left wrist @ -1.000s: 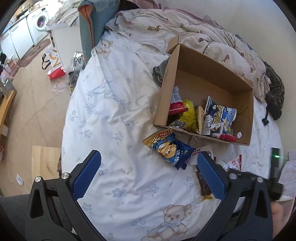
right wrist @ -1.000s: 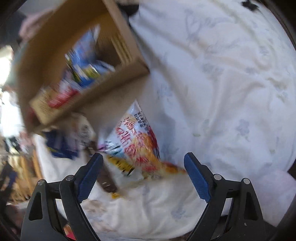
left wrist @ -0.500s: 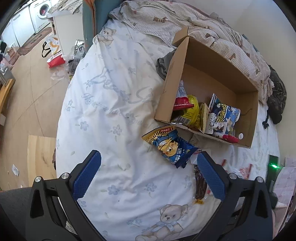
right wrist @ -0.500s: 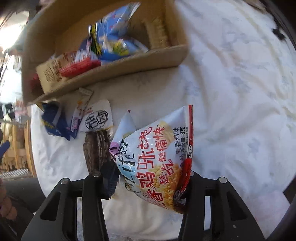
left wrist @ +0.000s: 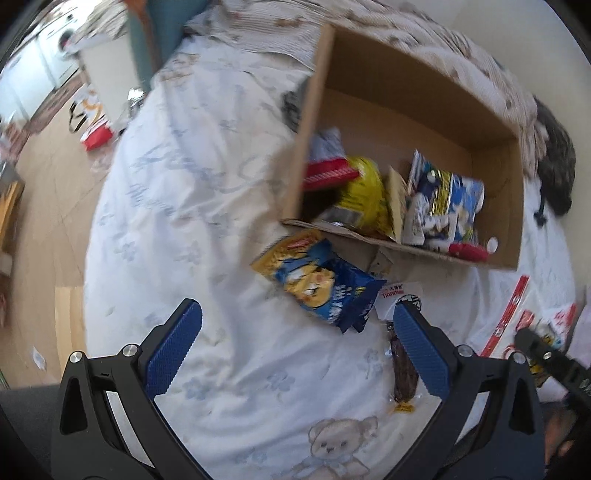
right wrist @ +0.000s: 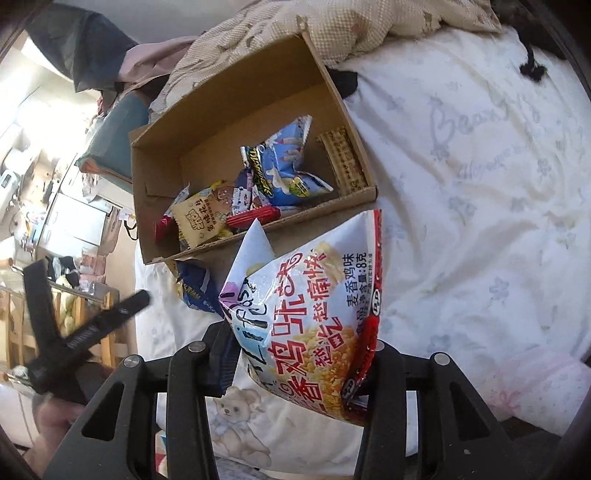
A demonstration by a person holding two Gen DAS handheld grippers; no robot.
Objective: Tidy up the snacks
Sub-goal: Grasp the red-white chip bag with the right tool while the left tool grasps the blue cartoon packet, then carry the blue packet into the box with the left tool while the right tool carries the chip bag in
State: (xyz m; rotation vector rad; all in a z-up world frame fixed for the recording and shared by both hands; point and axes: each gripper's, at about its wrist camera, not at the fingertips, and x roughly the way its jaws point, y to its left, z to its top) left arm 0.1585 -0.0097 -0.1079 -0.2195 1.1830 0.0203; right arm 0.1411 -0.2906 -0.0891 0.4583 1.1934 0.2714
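A cardboard box (left wrist: 517, 206) lies on the white bed sheet and holds several snack packets; it also shows in the right wrist view (right wrist: 236, 92). My right gripper (right wrist: 295, 373) is shut on a white and red noodle-snack bag (right wrist: 314, 317), held above the sheet in front of the box. My left gripper (left wrist: 295, 343) is open and empty above the sheet. A blue and yellow snack bag (left wrist: 321, 284) lies just ahead of it, outside the box. A dark brown snack stick (left wrist: 404, 373) lies beside the left gripper's right finger.
A small white packet (left wrist: 399, 295) lies by the blue bag. A checked blanket (left wrist: 424, 26) is bunched behind the box. A dark cloth (left wrist: 557, 162) lies at the bed's right. The bed's left edge drops to a wooden floor (left wrist: 48, 206) with a red bag (left wrist: 96, 136).
My right gripper closed on the noodle-snack bag and lifted it off the sheet, turning toward the box. My left gripper moved closer to the blue bag and box, staying open.
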